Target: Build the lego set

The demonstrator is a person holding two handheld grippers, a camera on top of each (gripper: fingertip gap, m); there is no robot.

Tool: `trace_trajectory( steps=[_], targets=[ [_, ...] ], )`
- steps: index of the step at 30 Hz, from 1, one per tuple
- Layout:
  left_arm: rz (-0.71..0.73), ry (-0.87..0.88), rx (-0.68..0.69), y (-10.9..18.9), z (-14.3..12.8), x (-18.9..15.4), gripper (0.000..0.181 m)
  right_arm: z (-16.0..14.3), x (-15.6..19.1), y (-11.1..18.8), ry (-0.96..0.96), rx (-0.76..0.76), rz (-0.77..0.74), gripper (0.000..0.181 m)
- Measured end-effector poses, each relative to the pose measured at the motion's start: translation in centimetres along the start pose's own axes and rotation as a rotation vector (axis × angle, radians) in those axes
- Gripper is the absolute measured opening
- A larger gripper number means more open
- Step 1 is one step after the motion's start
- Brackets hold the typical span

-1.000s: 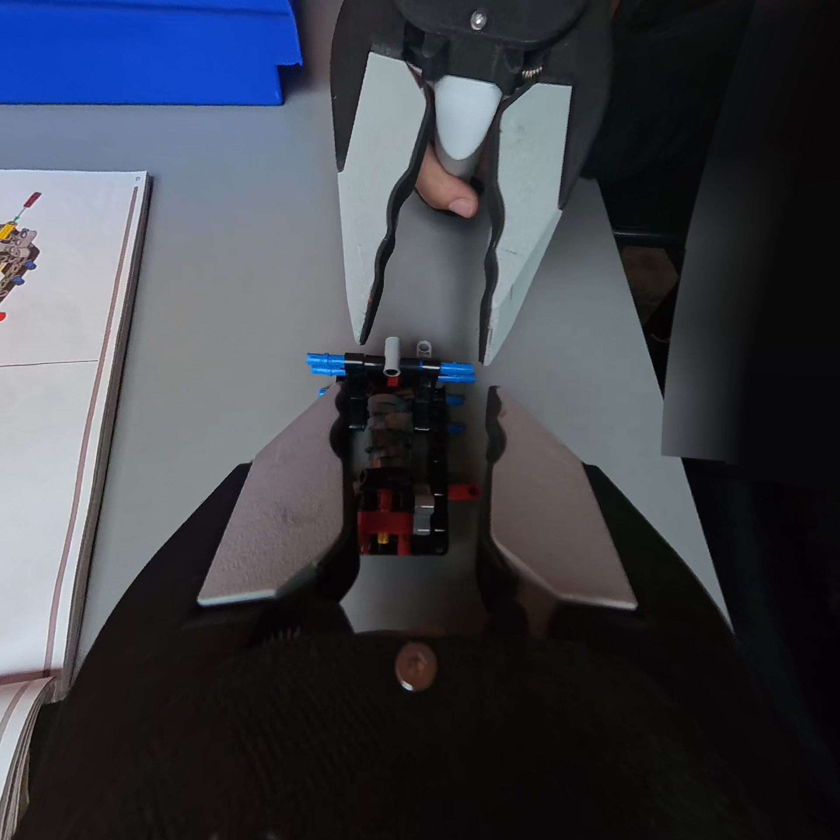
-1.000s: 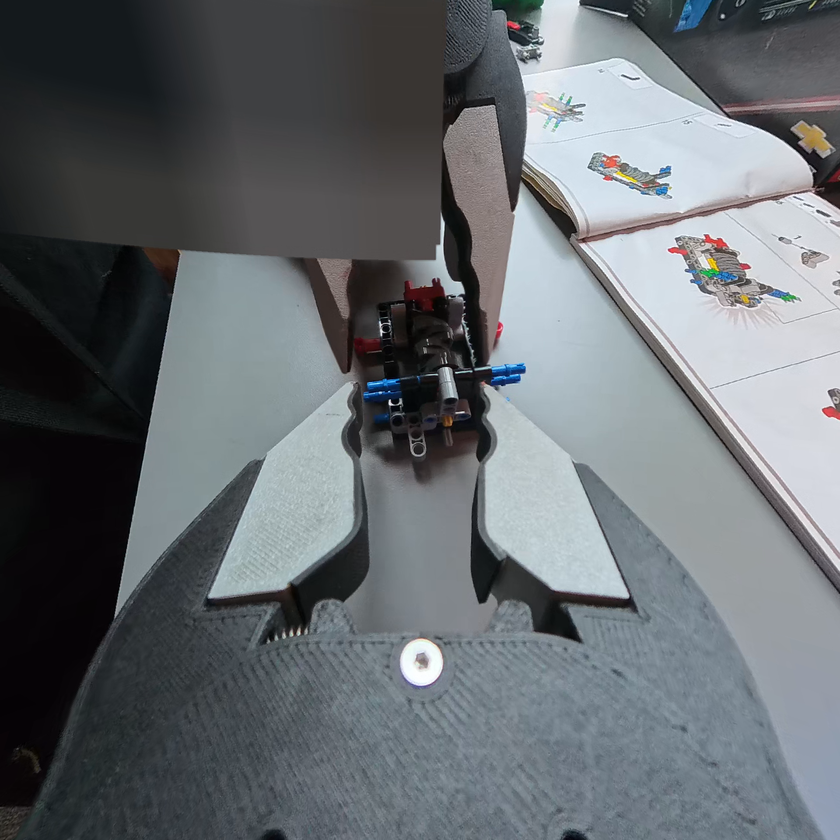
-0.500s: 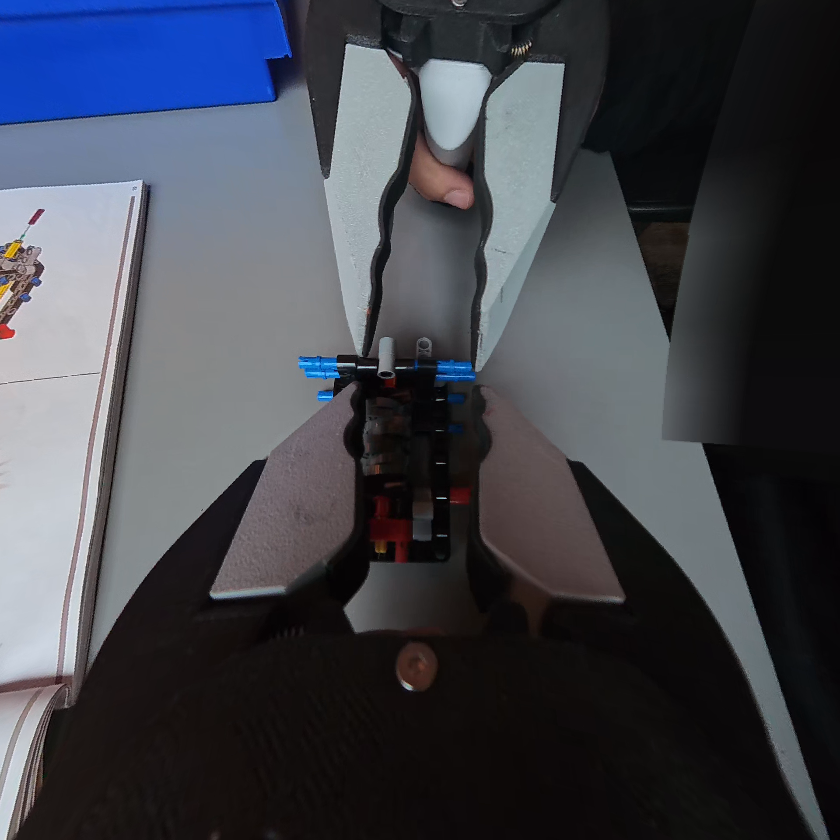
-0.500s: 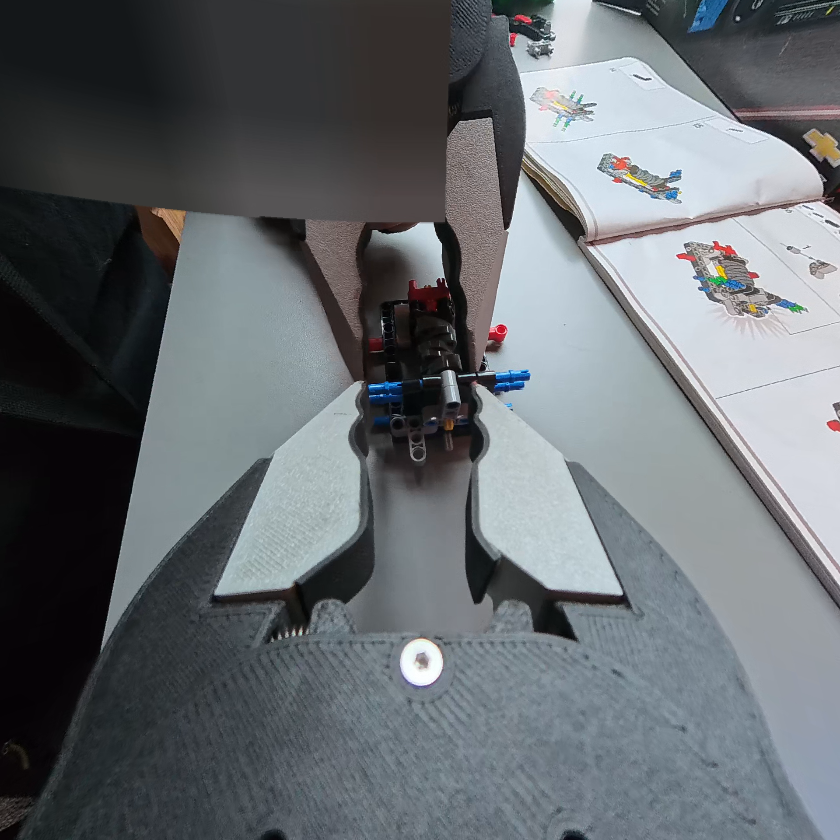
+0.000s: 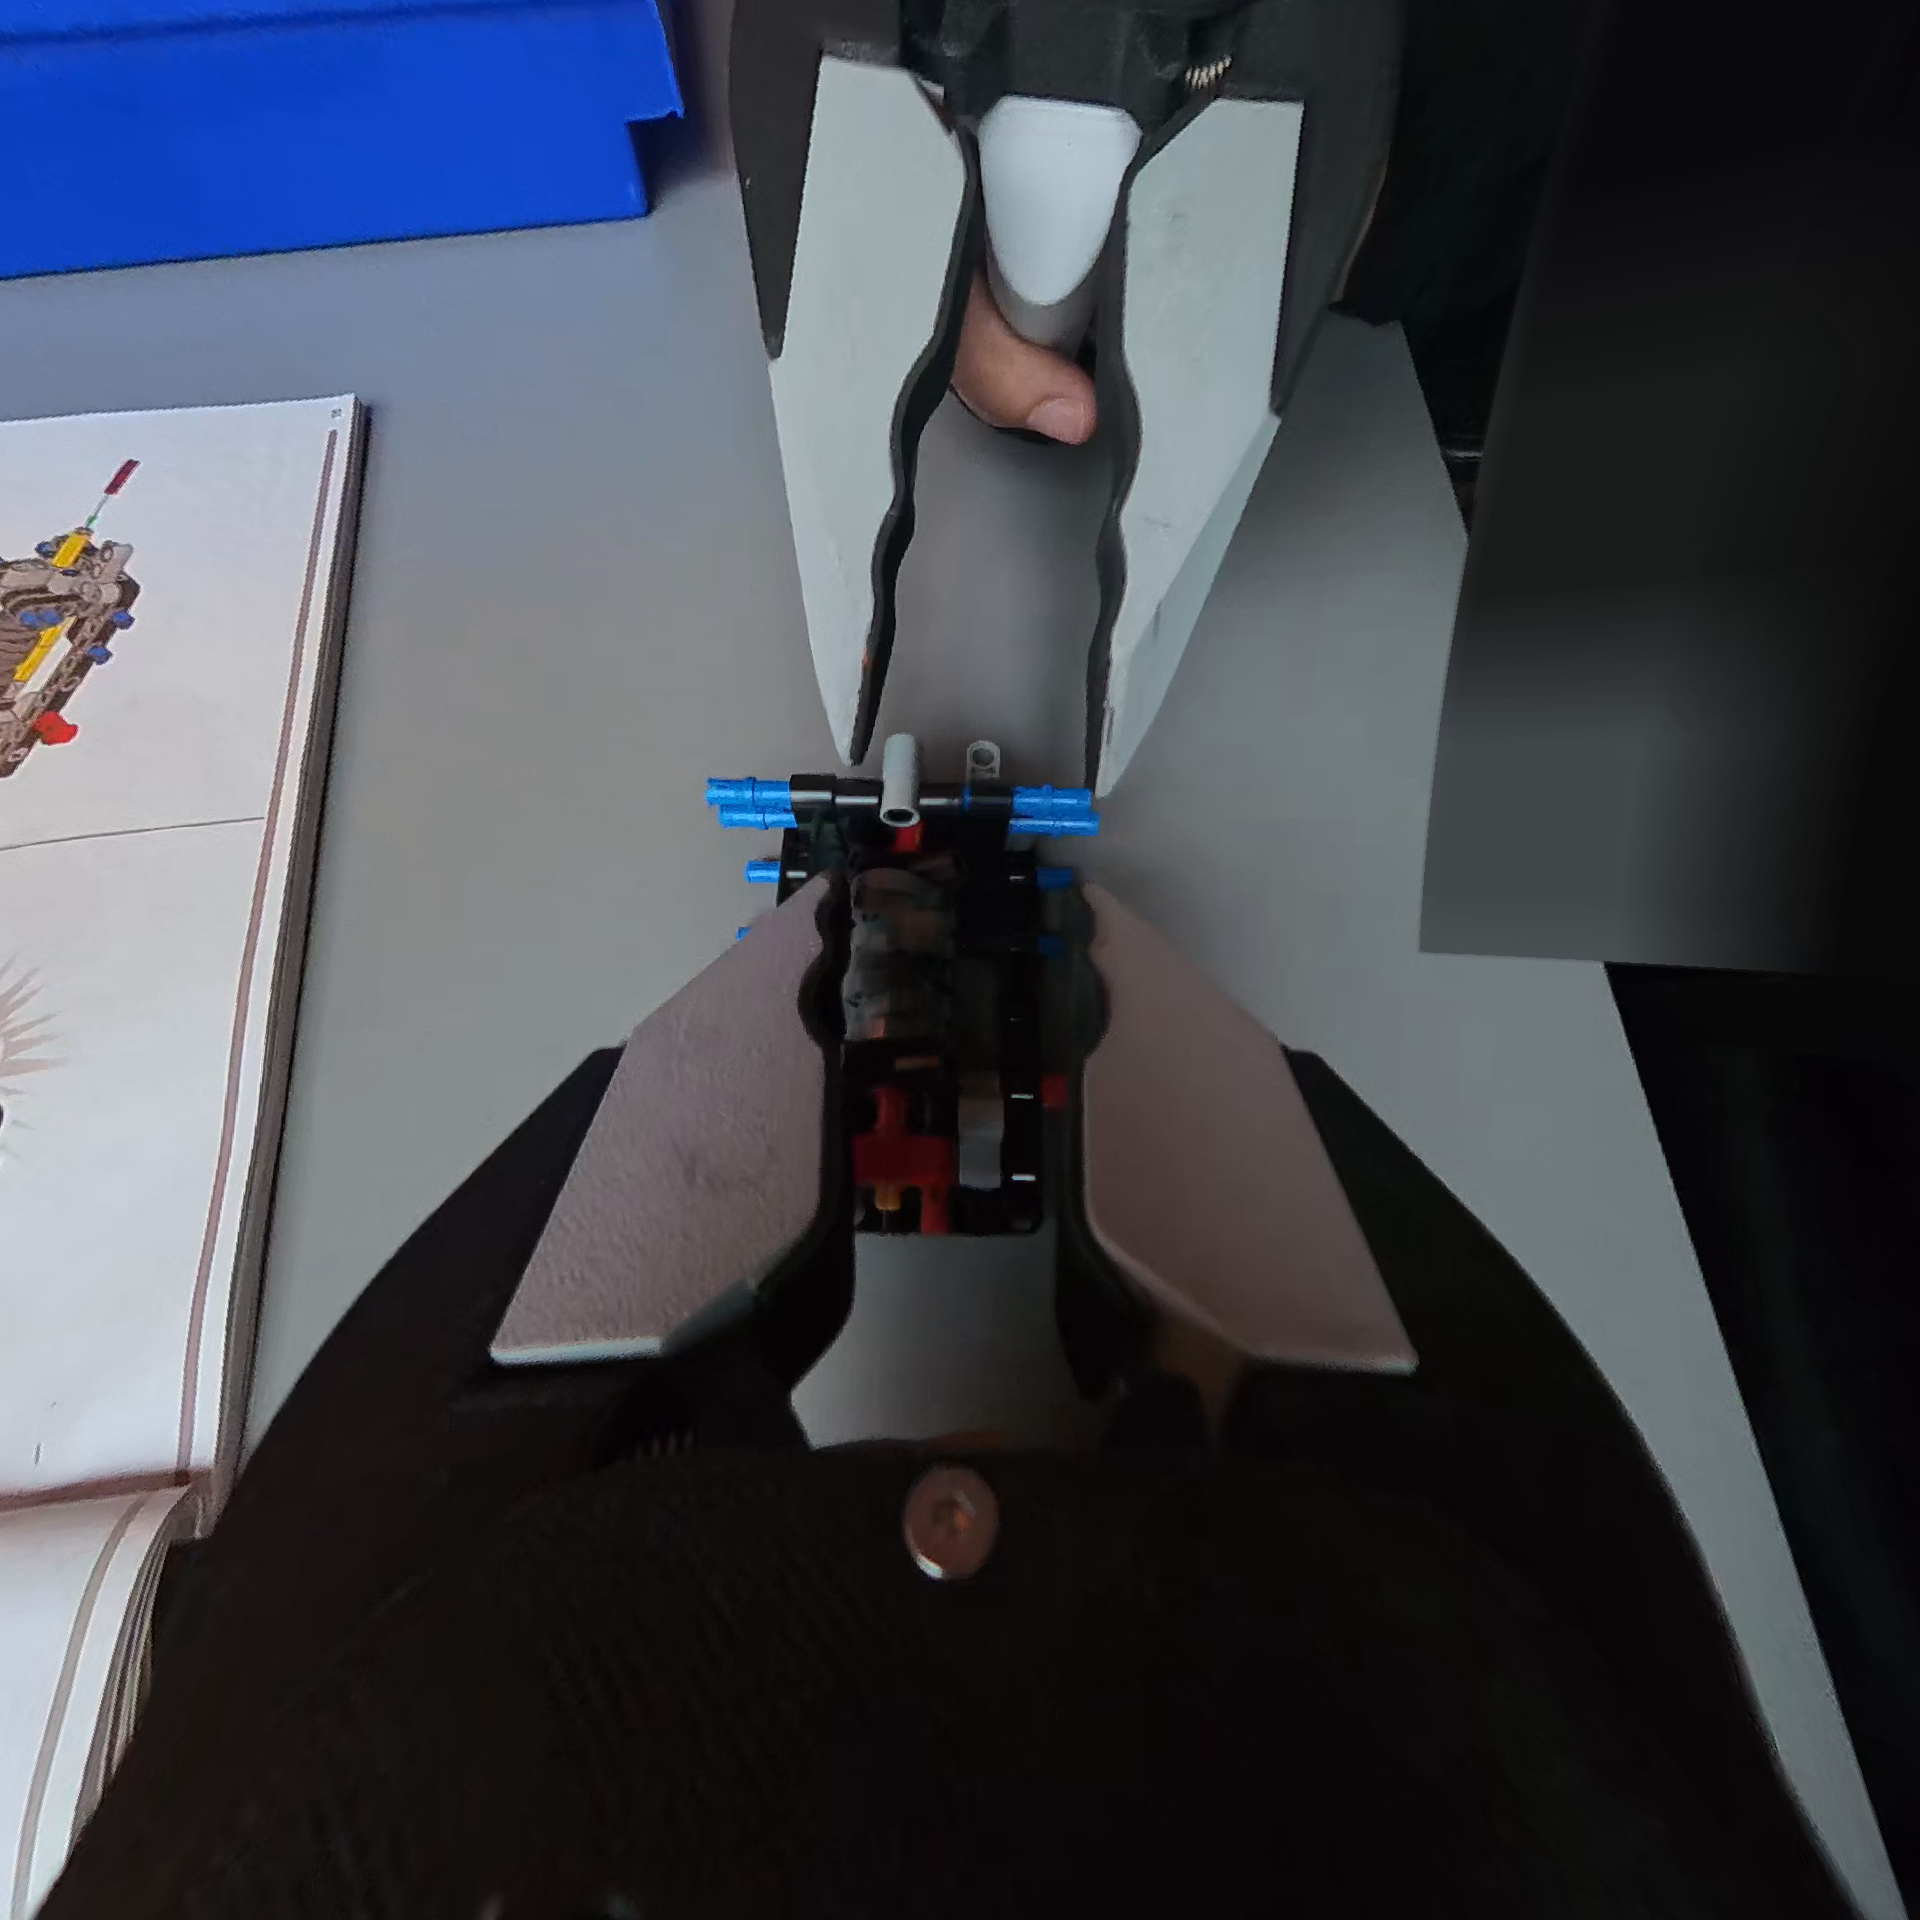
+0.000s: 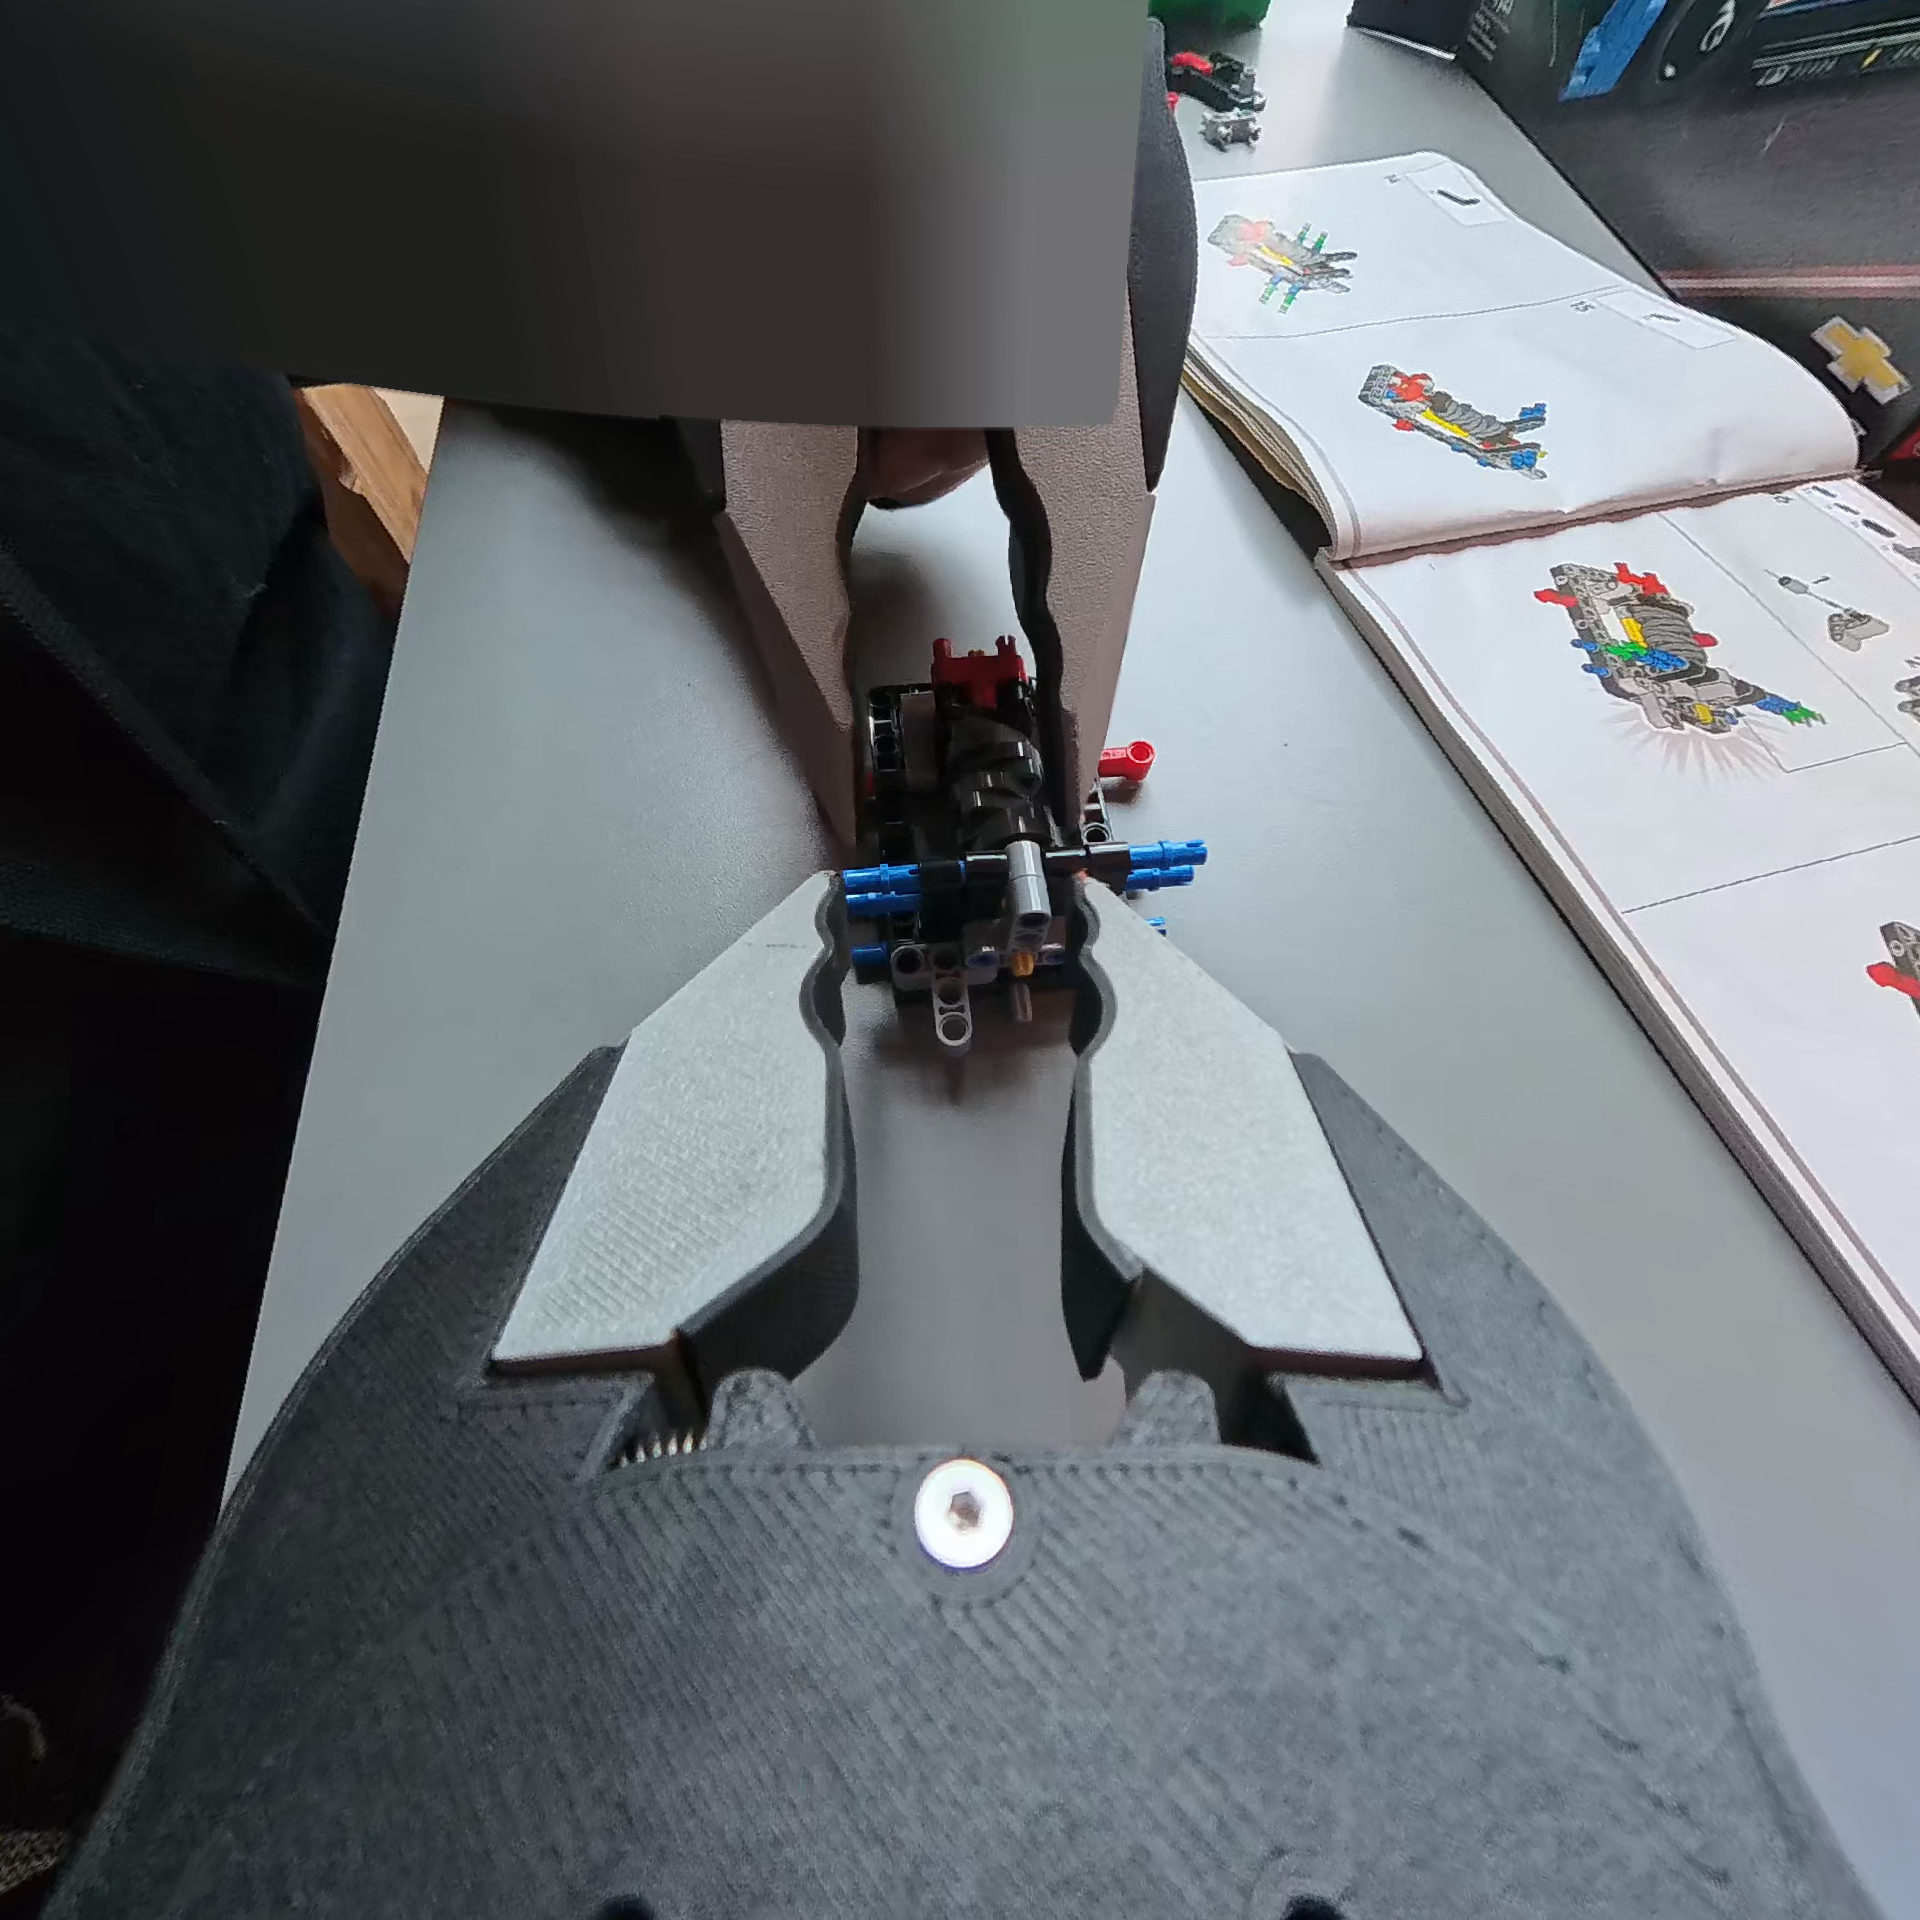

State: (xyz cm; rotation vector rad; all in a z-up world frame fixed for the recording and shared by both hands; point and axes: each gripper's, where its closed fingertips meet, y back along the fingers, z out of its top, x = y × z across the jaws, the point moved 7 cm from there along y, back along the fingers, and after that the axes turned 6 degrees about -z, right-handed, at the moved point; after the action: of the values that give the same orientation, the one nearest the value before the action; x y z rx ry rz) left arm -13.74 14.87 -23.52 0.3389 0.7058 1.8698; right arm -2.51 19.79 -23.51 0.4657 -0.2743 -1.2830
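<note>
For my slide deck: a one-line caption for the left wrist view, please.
Left gripper closed on the lego model, right gripper open at its far end, instruction booklet alongside.

The left gripper (image 5: pixel 951 914) is clamped on the lego assembly (image 5: pixel 940 997); the right gripper (image 6: pixel 961 914) faces it, fingertips flanking the assembly's far end, apparently not gripping.

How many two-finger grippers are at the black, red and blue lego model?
2. The left gripper clasps the lego model; the right gripper brackets its blue-pinned end. None seems hidden.
</note>
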Motion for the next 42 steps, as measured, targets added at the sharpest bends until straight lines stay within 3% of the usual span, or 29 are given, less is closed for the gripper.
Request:
trace_trajectory(
  steps=[7,16,42],
  targets=[
    [-0.032,0.048,0.044,-0.15,-0.6,0.38,0.038,-0.06,0.24,-0.1,0.019,0.012,0.001,0.038],
    [-0.01,0.053,0.068,-0.48,-0.99,0.62,0.023,-0.05,0.45,-0.18,0.024,0.015,0.008,0.038],
    [0.032,0.041,0.048,-0.65,-1.05,0.48,0.023,-0.16,0.37,-0.11,0.043,0.019,0.008,0.035]
  ],
)
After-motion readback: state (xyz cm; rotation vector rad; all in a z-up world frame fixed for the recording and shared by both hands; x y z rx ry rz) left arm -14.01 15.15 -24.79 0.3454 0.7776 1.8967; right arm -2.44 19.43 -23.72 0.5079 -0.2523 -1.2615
